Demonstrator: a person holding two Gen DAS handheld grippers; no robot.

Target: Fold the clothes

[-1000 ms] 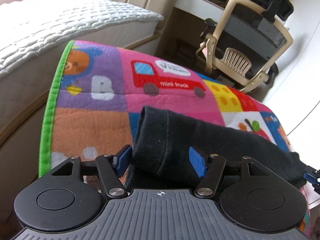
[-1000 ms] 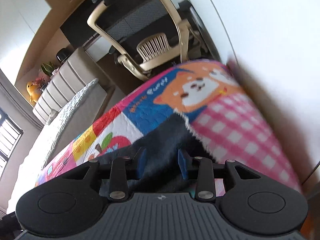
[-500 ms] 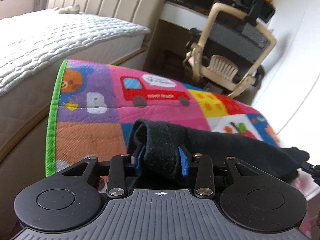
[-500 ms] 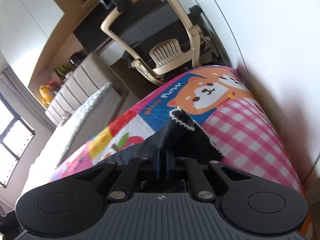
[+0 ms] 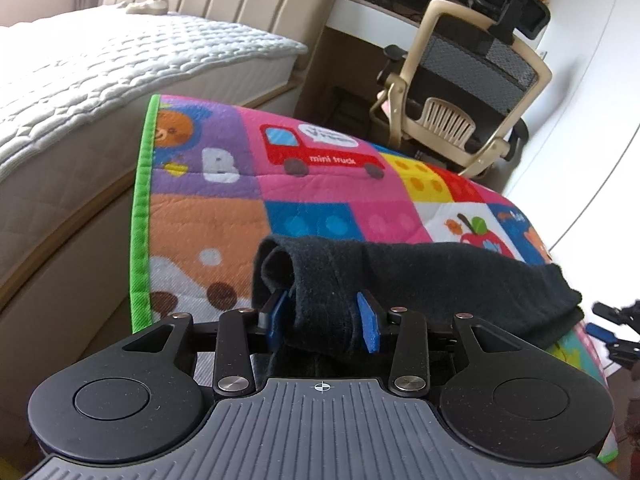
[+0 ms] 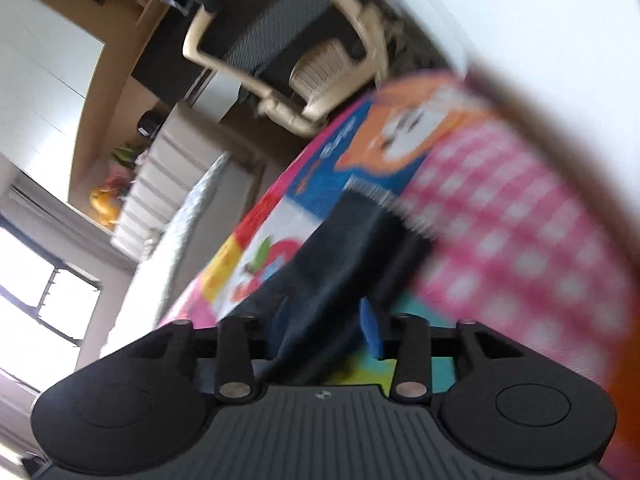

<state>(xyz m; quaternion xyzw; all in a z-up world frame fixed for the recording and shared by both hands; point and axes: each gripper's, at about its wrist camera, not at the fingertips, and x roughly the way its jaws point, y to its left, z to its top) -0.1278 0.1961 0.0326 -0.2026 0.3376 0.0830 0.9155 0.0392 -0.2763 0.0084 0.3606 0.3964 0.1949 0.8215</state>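
Observation:
A black garment (image 5: 420, 276) lies folded lengthwise across a colourful play mat (image 5: 320, 184). In the left wrist view my left gripper (image 5: 324, 316) has its blue pads either side of the garment's rolled left end, holding a thick fold of it. In the blurred right wrist view my right gripper (image 6: 326, 320) has its jaws apart around the garment's other end (image 6: 352, 240), which drapes between the pads. The right gripper also shows at the right edge of the left wrist view (image 5: 612, 332).
A bed with a white quilted mattress (image 5: 100, 68) stands left of the mat. A beige office chair (image 5: 472, 100) and a desk stand beyond the mat. A white wall (image 6: 540, 40) runs along the mat's right side.
My left gripper closed on the garment's left end and pulled it back toward me. My right gripper, shut on the cloth half a second ago, has opened and the view has swung.

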